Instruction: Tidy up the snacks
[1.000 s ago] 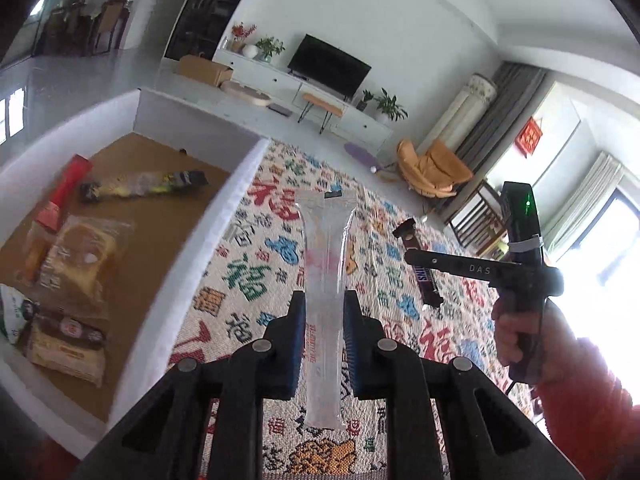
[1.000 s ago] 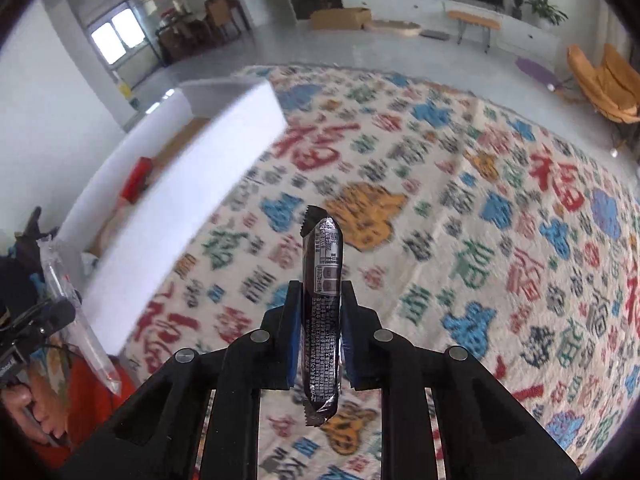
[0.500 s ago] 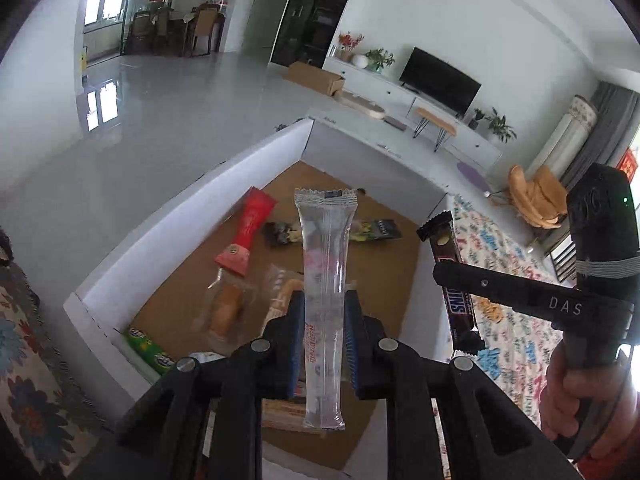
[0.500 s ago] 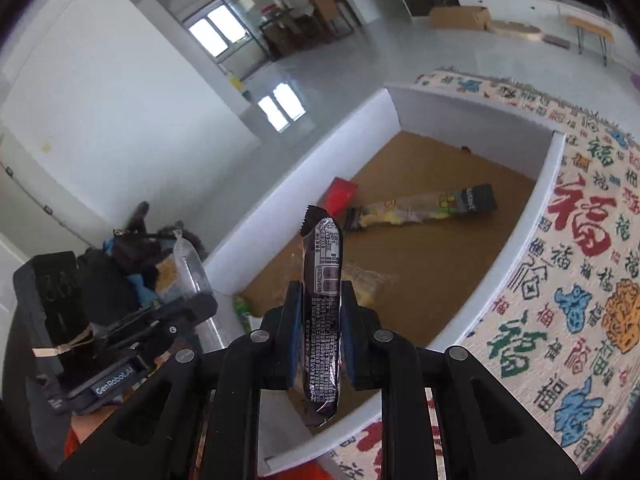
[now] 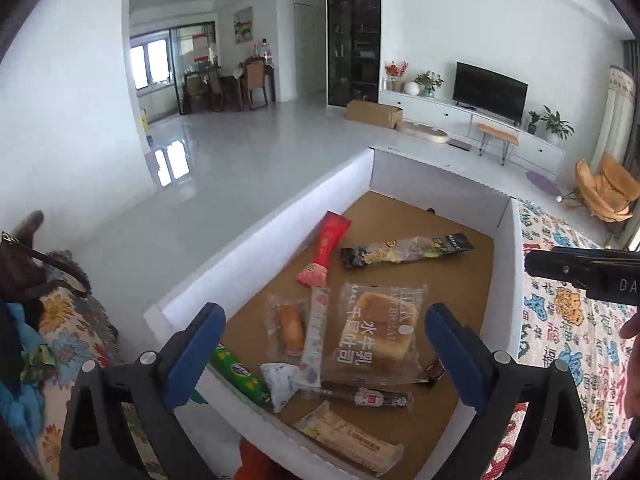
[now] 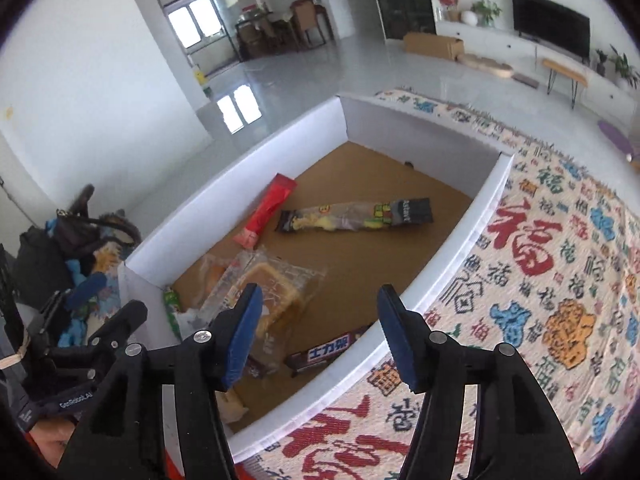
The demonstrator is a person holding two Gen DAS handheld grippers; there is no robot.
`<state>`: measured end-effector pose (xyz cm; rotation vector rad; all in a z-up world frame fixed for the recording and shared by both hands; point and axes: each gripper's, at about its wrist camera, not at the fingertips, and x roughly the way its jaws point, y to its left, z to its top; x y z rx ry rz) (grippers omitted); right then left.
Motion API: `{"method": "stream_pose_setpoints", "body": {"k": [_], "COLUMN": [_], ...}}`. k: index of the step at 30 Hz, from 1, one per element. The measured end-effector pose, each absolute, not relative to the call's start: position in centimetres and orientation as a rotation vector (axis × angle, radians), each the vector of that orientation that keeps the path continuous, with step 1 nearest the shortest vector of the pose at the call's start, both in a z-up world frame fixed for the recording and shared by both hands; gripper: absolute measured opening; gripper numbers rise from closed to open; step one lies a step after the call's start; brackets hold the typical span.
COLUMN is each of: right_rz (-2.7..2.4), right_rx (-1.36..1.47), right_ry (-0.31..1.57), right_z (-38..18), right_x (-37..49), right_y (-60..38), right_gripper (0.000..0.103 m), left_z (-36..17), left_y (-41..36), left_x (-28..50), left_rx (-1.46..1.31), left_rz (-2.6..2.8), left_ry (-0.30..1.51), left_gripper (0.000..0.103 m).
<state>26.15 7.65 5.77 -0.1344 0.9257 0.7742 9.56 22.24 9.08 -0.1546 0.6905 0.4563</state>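
Observation:
A white box point(image 5: 256, 248) with a brown floor holds several snacks. My left gripper point(image 5: 324, 360) hangs over its near end, jaws opening wide, nothing between the pads. Below it a clear long packet point(image 5: 316, 332) lies across a small bun pack point(image 5: 290, 328), beside a bread pack point(image 5: 376, 328). My right gripper point(image 6: 318, 336) is over the box point(image 6: 460, 240) too, jaws opening and empty. A dark chocolate bar point(image 6: 320, 354) lies under it against the near wall. A red packet point(image 6: 266, 210) and a dark-ended long packet point(image 6: 356, 216) lie farther in.
A green packet point(image 5: 236, 372), a brown bar point(image 5: 364, 396) and a beige wafer pack point(image 5: 348, 436) lie at the box's near end. A patterned rug point(image 6: 540, 280) spreads right of the box. Bags point(image 6: 80, 236) are piled at the left. A hand point(image 5: 632, 328) shows at the right edge.
Both grippers swung from above the rug to above the box, then opened. The clear packet left the left gripper and the chocolate bar left the right; both now lie in the box.

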Motion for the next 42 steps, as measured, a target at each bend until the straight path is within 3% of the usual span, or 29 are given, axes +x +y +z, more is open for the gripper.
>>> {"method": "stream_pose_setpoints", "body": {"k": [7,9,13,42], "right_rz": [0.768,0.793,0.805,0.809], "right_rx": [-0.285,-0.295,-0.325,-0.358], "right_ry": [0.791,0.775,0.739,0.815], "right_z": [7.4,7.5,7.6,5.9], "right_x": [22.5,21.8,20.8,20.0], "right_y": [7.7,7.7,8.0,10.9], "right_gripper": [0.064,0.072,0.074,0.074], "left_z": [9.7,10.1,10.4,6.2], "left_y": [21.7,21.8,22.0,24.5], "left_x": [6.7,6.2,6.0,6.8], "left_rx": [-0.158,-0.171,-0.166,-0.328], "left_rz": [0.516,0.524,0.530,0.462], "left_ry": [0.599,0.586,0.597,0.792], "left_gripper": [0.102,0.102,0.102,0.103]}}
